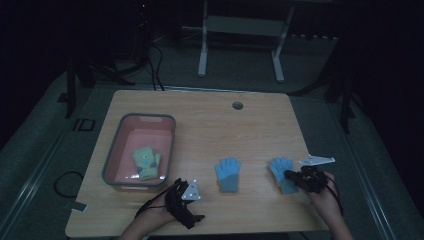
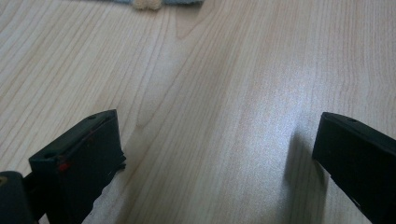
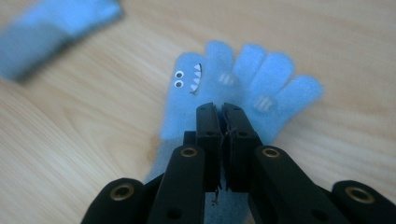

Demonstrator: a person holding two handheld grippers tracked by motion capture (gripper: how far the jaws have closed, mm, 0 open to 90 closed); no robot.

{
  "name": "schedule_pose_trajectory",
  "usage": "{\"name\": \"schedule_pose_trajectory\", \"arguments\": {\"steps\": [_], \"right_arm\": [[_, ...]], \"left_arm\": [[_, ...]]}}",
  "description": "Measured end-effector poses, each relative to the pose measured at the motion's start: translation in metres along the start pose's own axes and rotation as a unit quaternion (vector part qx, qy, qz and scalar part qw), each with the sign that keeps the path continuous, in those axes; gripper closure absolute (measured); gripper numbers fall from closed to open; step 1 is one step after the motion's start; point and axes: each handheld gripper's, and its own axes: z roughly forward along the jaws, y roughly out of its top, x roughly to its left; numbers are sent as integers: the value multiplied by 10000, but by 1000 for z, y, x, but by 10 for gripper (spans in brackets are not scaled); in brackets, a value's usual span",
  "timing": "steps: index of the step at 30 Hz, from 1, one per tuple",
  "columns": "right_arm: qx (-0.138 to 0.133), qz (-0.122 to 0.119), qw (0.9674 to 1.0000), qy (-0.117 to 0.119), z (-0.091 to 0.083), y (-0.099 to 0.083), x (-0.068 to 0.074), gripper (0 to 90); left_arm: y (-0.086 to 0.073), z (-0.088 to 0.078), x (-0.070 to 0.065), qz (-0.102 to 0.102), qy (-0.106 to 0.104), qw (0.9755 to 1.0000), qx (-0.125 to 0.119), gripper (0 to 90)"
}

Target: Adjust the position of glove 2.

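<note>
- High view, far left of the bench (image 1: 200,120): a grey-rimmed pink tub (image 1: 111,160) holds a green glove (image 1: 146,162) lying flat on its floor.
- Left gripper (image 1: 192,187) rests near the bench's front edge, just right of the tub. In the left gripper view its jaws stand wide apart over bare wood with nothing between them.
- Middle of the bench: a blue glove (image 1: 228,174) lies flat, finger ends pointing away from the person, untouched and apart from both grippers.
- Right: a second blue glove, the shark-face glove (image 3: 243,88), lies flat under the right gripper (image 3: 223,112). The jaws are fully closed over the palm. Whether fabric is pinched between the pads cannot be told, as the jaws hide the contact.
- Handling, by judgement: the shark-face glove is a light, soft, limp knit. It will sag and fold when lifted, and is not fragile or slippery. A pinch of palm or cuff fabric should hold; finger ends would let it dangle.
</note>
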Motion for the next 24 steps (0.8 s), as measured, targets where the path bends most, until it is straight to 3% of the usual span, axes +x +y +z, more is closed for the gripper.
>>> {"name": "schedule_pose_trajectory", "arguments": {"steps": [2, 4, 7, 9, 11, 16, 21, 24], "right_arm": [[-166, 141, 9998, -23, -4, 8, 12, 863], [-180, 131, 9994, -266, -6, 16, 24, 863], [-220, 215, 9990, -318, -7, 22, 33, 863], [-276, 345, 9978, -486, -7, 28, 44, 863], [-330, 502, 9968, -526, -5, 30, 50, 863], [-221, 612, 9958, -651, 6, 29, 61, 863], [-145, 816, 9949, -580, 23, 24, 66, 863], [-60, 821, 9948, -602, 31, 23, 68, 863]], "left_arm": [[0, 0, 0, 10, 17, 10000, 14, 16], [0, 0, 0, 9, 16, 10000, 7, 16], [0, 0, 0, 15, 22, 10000, 1, 16], [0, -1, 0, 24, 23, 10000, -6, 16], [1, -1, -1, 40, 17, 10000, 0, 16], [0, -1, 0, 37, 12, 10000, -14, 16], [0, -1, 0, 32, 19, 10000, -13, 16], [0, -1, 0, 35, 33, 10000, -14, 16]]}}
